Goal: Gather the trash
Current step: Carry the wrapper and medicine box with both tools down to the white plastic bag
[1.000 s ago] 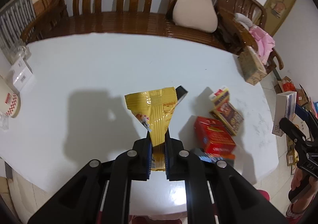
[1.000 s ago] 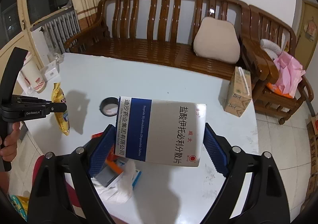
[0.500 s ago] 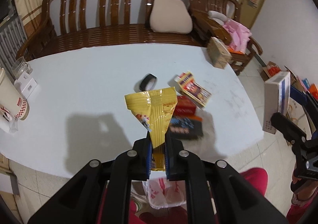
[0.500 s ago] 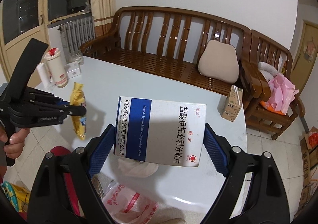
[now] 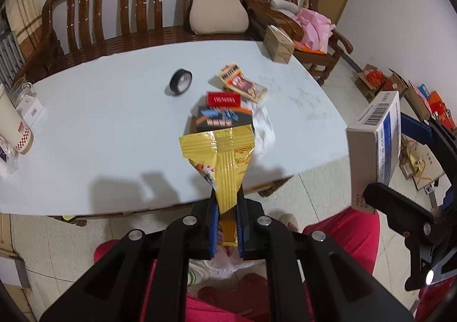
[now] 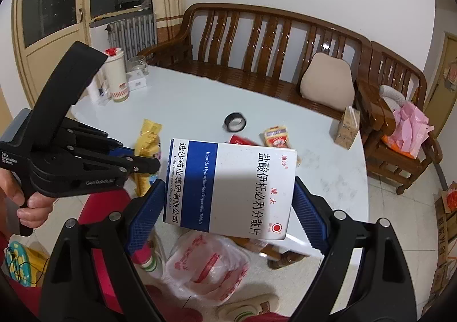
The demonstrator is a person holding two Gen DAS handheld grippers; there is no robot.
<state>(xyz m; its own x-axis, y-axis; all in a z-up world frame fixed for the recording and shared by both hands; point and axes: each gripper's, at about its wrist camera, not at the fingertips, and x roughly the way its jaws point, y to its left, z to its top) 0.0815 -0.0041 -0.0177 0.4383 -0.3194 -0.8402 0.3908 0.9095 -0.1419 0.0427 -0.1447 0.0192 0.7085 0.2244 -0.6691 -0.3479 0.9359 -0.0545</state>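
Beyond the near table edge point(image 5: 114, 202), both grippers tilt downward over the floor. Left gripper point(image 5: 227, 225): jaws clenched on a yellow snack wrapper point(image 5: 225, 156), whose lower end is hidden between the pads. Right gripper point(image 6: 228, 216): jaws spread wide, grasping a white-and-blue medicine box point(image 6: 228, 187) by its side edges (the box hides part of the table litter). Below lies a plastic bag point(image 6: 205, 265), partly cut off by the fingers. Compared with a second earlier, both grippers have drawn back off the tabletop; grips unchanged.
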